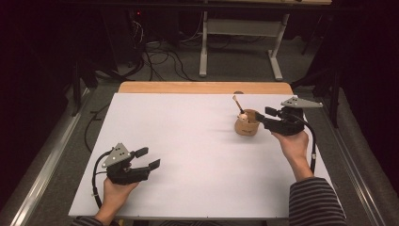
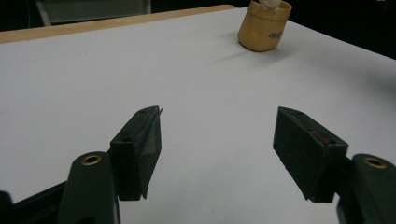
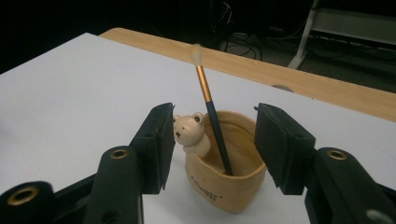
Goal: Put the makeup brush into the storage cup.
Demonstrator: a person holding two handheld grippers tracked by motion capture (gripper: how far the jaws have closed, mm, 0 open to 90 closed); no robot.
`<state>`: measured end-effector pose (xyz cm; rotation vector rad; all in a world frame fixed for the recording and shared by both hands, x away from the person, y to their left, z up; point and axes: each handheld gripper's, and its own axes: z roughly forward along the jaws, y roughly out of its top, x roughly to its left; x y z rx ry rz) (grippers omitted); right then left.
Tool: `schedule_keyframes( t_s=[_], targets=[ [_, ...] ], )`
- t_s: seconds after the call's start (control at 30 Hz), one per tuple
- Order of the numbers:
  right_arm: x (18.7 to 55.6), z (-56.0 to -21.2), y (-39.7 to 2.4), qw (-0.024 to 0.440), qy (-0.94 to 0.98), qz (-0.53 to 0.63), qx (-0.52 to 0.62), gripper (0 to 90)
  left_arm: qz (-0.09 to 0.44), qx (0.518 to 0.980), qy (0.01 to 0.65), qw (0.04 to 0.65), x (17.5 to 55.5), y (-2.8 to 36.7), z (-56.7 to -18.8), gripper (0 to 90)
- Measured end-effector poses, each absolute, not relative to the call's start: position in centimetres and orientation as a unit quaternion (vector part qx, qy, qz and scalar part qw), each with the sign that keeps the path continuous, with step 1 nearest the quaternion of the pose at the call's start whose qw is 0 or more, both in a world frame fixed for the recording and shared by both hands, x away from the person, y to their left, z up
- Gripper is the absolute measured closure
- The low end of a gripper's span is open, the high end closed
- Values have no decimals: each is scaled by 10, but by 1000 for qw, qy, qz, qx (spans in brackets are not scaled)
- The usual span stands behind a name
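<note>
A tan cup (image 1: 247, 126) with a small bear figure (image 3: 190, 133) on its rim stands at the right rear of the white table top (image 1: 188, 150). A brush (image 3: 212, 116) with a dark handle and gold band leans upright inside it. My right gripper (image 1: 263, 114) sits just right of the cup, open, its jaws flanking the cup (image 3: 224, 182) without pressing on it. My left gripper (image 1: 149, 157) hovers over the near left of the table, open with nothing between its jaws (image 2: 218, 113). From there the cup (image 2: 264, 28) shows far off.
A wooden strip (image 1: 202, 87) borders the table's far edge. Beyond it are a white desk frame (image 1: 203, 52) and loose cables on the dark floor. A metal rail (image 1: 42, 174) runs along the table's left side.
</note>
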<state>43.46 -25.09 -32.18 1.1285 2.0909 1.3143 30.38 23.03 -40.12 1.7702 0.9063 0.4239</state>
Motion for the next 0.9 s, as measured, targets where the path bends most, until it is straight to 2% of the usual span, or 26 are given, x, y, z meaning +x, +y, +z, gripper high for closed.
schedule_keyframes(
  t_s=[0.33,0.9],
  targets=[
    [424,-319,-253,218,747,486,398,423,176,740,380,527,304,231,-401,331],
    [412,-317,-257,219,745,495,390,399,175,739,381,527,304,231,-402,331]
  ],
)
